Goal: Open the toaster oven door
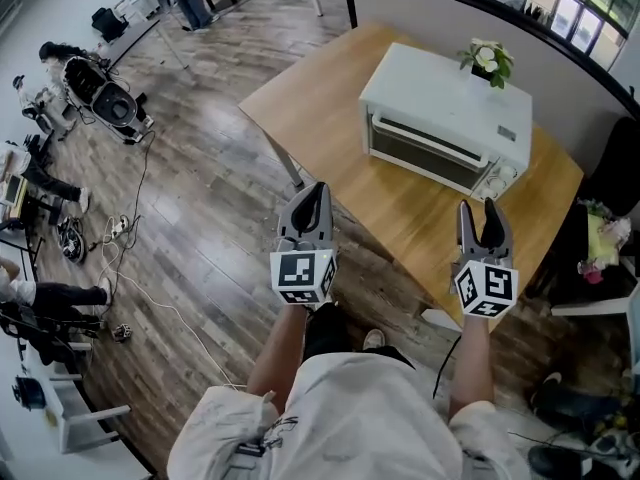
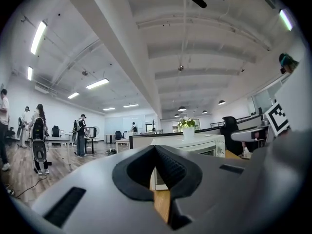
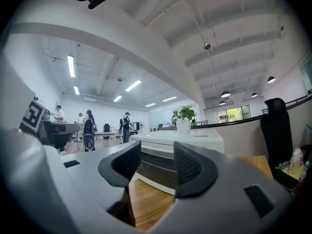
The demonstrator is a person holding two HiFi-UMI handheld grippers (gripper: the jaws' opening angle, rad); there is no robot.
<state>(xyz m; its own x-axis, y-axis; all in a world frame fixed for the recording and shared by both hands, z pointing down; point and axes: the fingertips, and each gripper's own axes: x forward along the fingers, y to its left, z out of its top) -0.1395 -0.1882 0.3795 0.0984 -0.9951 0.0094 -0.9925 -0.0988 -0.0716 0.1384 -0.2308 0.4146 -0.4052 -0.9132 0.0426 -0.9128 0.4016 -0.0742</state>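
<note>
Pointing level toward the white, box-shaped toaster oven [image 1: 445, 118], both handheld grippers hung short of it, neither touching anything. The left gripper [image 1: 318, 190] had its black ribbed jaws together, tips meeting with nothing pinched between them, and in the head view it sat right at the near left edge of the light wooden table [image 1: 330, 98]. The right gripper [image 1: 483, 211] had its jaws parted with an empty gap; through that gap in the right gripper view the oven's front showed, well beyond the pads. The oven stood toward the far side of the table, its dark glass door [image 1: 425, 155] closed and facing the person, with a small potted plant in a white pot [image 1: 487, 60] on its top near the back. A strip of bare wood lay between the gripper tips and the door. The oven's right end sat close to the table's right edge, where a black office chair [image 1: 615, 168] stood just beside the table. A grey partition wall [image 1: 430, 8] ran behind the table. To the left, the wood-plank floor [image 1: 200, 198] was open, with cables and equipment well off.
</note>
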